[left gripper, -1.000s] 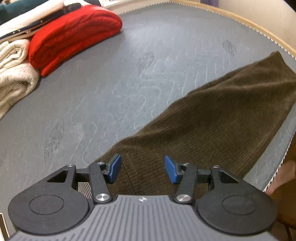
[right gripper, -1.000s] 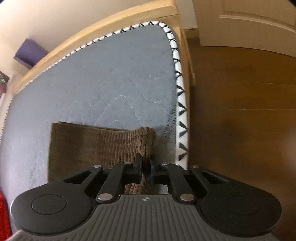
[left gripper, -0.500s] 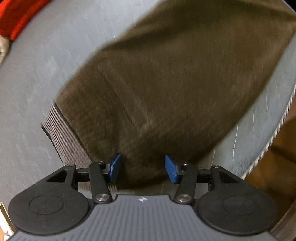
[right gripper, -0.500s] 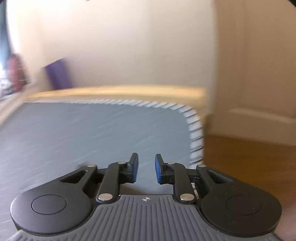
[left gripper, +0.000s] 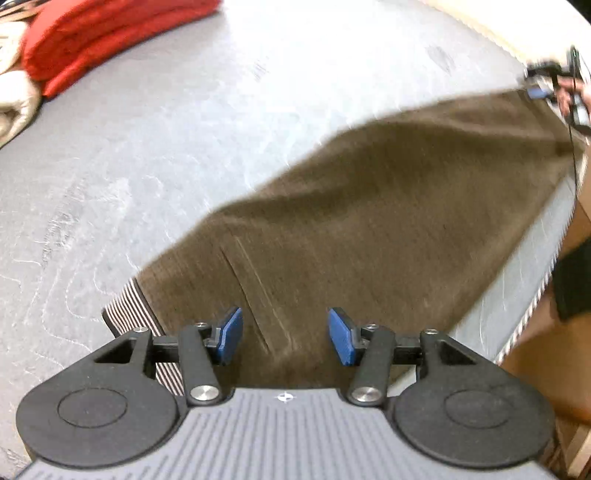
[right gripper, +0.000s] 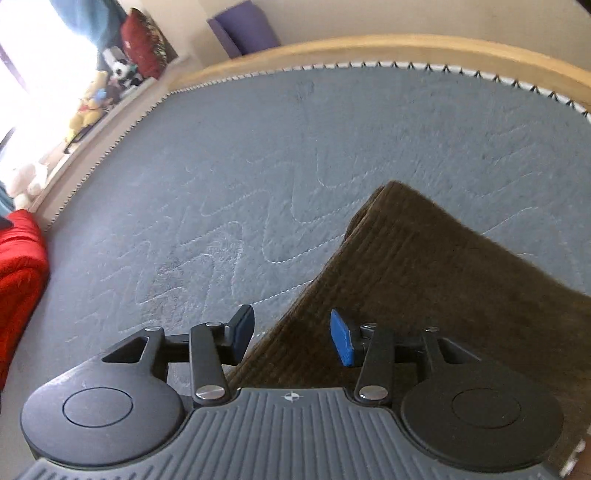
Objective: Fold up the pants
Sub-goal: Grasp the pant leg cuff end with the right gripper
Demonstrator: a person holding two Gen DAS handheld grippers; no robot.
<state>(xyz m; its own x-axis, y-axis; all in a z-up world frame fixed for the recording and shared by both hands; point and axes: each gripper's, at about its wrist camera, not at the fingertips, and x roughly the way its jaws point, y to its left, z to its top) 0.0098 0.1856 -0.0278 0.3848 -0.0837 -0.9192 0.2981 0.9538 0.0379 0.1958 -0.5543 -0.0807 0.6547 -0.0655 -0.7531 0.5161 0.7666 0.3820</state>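
Note:
Brown corduroy pants lie flat on the grey mattress, with the striped waist lining showing at the near left. My left gripper hovers open over the waist end, nothing between its blue pads. Far off at the leg end, the right gripper shows small and blurred. In the right wrist view, the pants reach in from the right, one corner pointing away. My right gripper has its jaws opening above the cloth's edge, and the pads do not press on it.
A folded red garment and cream textiles are stacked at the mattress's far left. A wooden bed frame rims the far side, with plush toys on a ledge. The mattress edge and brown floor lie right, beside a person's dark sleeve.
The right gripper, shut on the leg end a second ago, let go, swung away and now stands open over the pants' edge. The left gripper shifted and sank over the waist end.

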